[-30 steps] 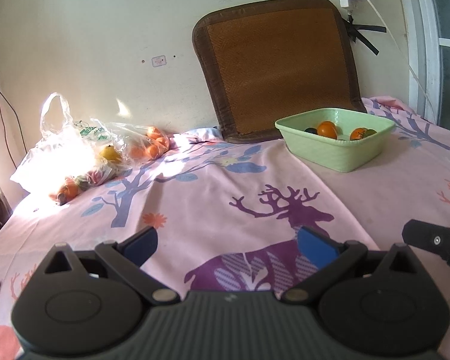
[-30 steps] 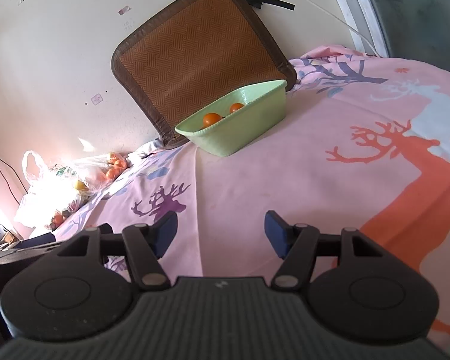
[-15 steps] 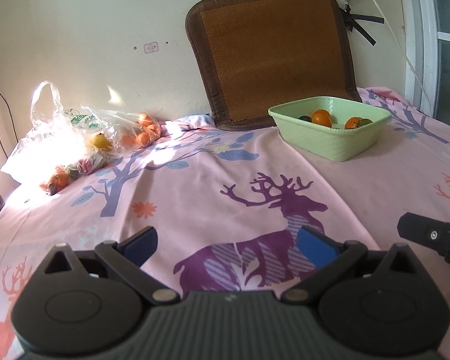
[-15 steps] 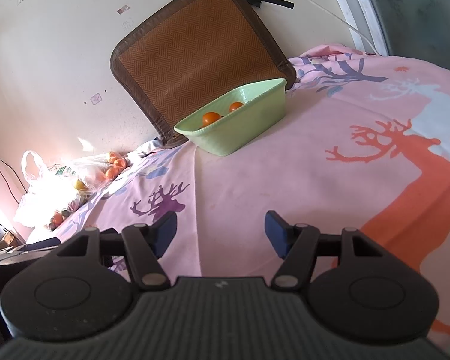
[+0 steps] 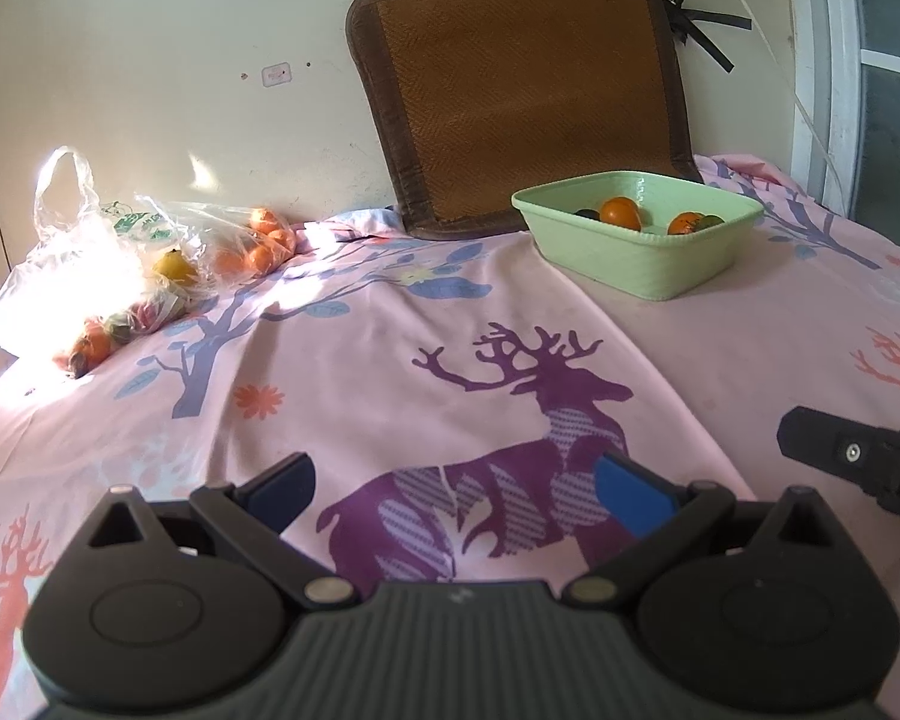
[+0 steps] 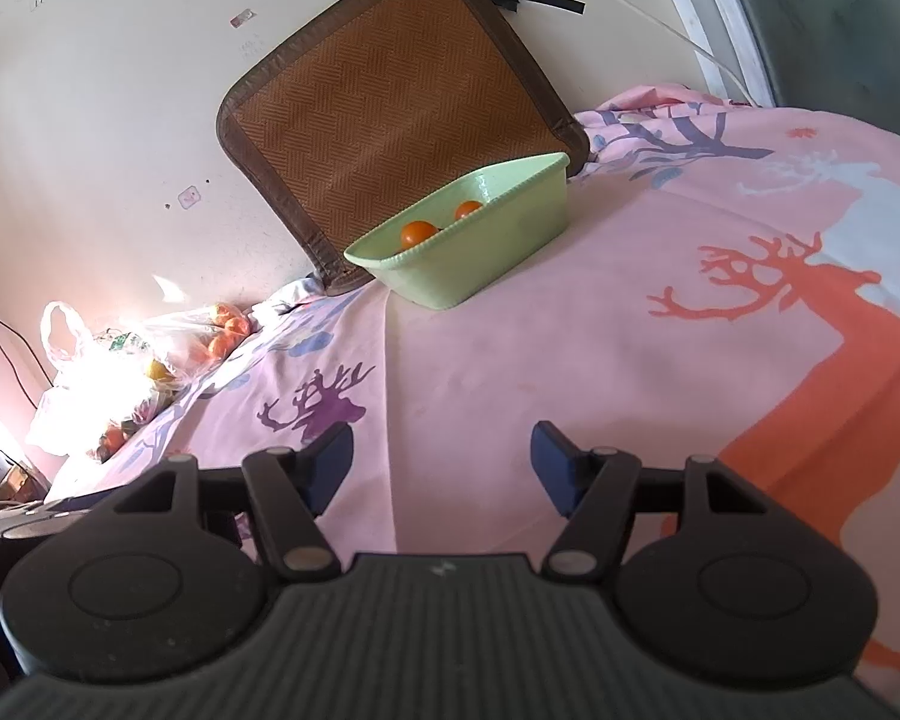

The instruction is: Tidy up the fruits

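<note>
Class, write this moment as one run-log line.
left gripper: open, empty | right gripper: open, empty | green tub: some fruit inside | plastic bags: more fruit, by wall

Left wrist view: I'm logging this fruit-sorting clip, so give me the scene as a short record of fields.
surface: pink deer-print cloth
container: green tray, near the woven mat leaning on the wall
in tray: oranges and some dark fruit
unsorted fruit: in clear plastic bags at far left, by the wall
left hand-held gripper: open, empty, over the cloth
right hand-held gripper: open, empty, over the cloth
</note>
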`<state>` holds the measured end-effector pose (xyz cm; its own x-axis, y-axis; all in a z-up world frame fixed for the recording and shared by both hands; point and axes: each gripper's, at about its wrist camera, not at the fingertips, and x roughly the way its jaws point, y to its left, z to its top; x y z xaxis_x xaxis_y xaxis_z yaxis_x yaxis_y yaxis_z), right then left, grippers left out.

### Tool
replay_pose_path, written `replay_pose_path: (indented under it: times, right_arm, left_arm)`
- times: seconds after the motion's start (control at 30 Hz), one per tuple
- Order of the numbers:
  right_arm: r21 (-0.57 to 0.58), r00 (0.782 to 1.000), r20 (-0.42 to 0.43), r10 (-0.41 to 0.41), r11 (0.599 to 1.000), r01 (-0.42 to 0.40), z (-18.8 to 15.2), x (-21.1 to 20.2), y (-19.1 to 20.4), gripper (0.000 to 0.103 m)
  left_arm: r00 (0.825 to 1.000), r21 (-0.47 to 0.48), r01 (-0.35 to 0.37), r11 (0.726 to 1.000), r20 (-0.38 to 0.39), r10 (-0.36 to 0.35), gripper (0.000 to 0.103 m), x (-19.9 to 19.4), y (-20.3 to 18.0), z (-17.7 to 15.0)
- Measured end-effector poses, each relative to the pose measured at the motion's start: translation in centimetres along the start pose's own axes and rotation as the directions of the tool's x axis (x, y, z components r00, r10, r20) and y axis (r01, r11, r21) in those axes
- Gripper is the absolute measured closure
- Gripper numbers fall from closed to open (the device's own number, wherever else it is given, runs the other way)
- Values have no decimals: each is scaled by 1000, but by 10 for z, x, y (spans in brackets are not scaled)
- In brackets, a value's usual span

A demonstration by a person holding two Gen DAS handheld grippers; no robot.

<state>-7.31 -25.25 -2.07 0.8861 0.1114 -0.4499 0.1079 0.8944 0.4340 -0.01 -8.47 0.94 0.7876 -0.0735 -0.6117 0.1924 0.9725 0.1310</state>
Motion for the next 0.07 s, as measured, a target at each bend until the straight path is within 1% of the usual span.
replay_pose_path:
  times: [0.07]
  right_arm:
    - [-2, 1000, 3, -3, 1000, 3, 0, 0, 0, 35]
  left_arm:
    - [1000, 3, 22, 1000, 2, -22, 0, 0, 0, 0]
